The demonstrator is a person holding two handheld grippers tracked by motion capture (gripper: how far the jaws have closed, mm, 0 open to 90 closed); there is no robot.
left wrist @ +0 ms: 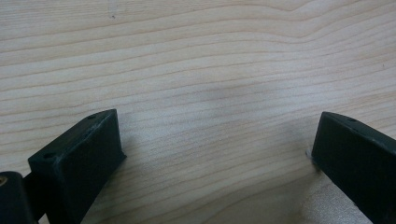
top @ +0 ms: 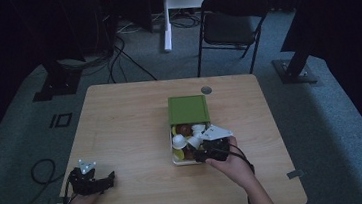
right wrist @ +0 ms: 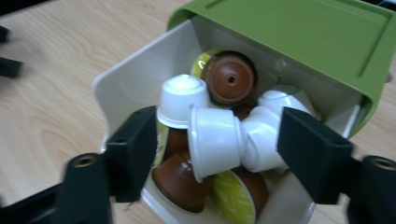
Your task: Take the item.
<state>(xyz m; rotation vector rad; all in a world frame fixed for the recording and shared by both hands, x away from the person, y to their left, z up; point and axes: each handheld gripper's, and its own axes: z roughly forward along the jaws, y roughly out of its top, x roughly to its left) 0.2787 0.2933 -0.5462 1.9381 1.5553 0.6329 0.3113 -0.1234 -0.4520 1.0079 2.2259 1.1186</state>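
A green box (top: 188, 109) stands on the wooden table (top: 120, 118), its white drawer (top: 172, 148) pulled out toward me. In the drawer (right wrist: 126, 84) lie several coffee capsules: white ones (right wrist: 215, 140), brown ones (right wrist: 231, 77) and one with a yellow-green lid (right wrist: 233, 196). My right gripper (right wrist: 217, 135) is open over the drawer, its jaws standing either side of the white capsules without closing on them. In the high view the right gripper (top: 200, 152) sits at the drawer's near end. My left gripper (top: 109, 178) rests open at the table's front left, bare wood between its jaws (left wrist: 217, 126).
A black folding chair (top: 231, 22) stands beyond the table's far edge. Cables (top: 115, 63) run across the carpet at the back left. A round grommet (top: 206, 90) sits in the tabletop just behind the box.
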